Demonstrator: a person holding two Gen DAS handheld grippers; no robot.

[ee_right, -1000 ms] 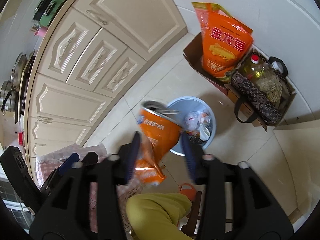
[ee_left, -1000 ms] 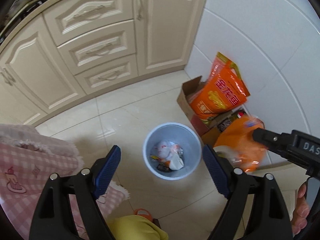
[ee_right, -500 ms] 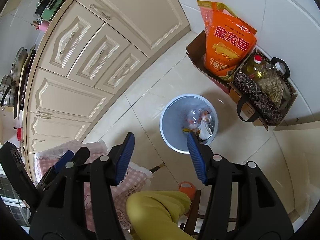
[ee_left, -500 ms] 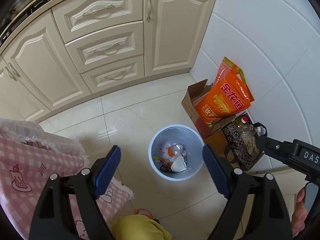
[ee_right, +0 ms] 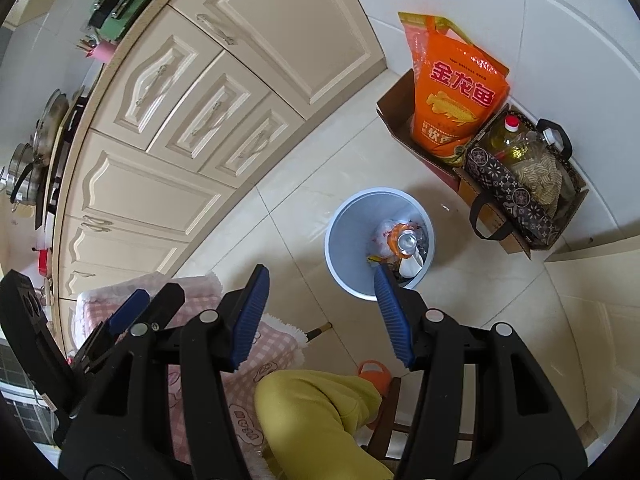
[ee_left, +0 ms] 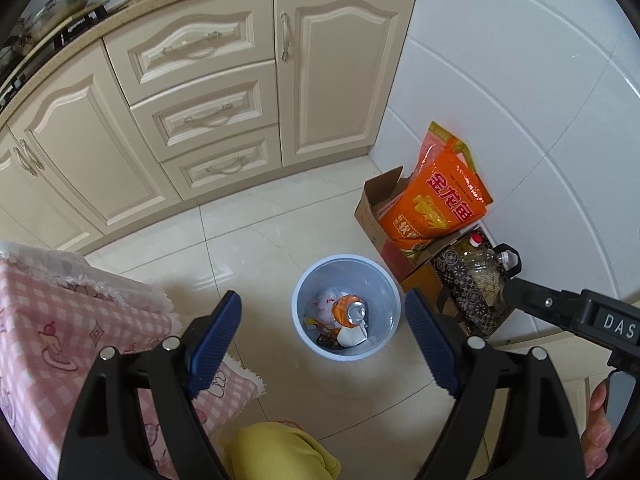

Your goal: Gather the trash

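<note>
A light blue trash bin (ee_left: pixel 382 280) stands on the tiled floor, seen from above in both views (ee_right: pixel 340 236). An orange drink can (ee_left: pixel 349 310) lies inside it on white wrappers and other scraps; the can also shows in the right wrist view (ee_right: pixel 403 240). My left gripper (ee_left: pixel 323 338) is open and empty, high above the floor with the bin between its blue pads. My right gripper (ee_right: pixel 320 314) is open and empty, high above the floor just left of the bin. The right gripper's black body (ee_left: pixel 572 312) shows at the right in the left wrist view.
Cream kitchen cabinets (ee_left: pixel 200 112) run along the back. A cardboard box with an orange bag (ee_left: pixel 440 204) and a patterned bag with oil bottles (ee_left: pixel 476 280) stand by the white wall. A pink checked cloth (ee_left: pixel 72 340) covers a table at left. My yellow-clad leg (ee_right: pixel 320 404) is below.
One second ago my right gripper held the orange can above the bin. Its jaws opened and the can now lies in the bin. Both grippers have risen.
</note>
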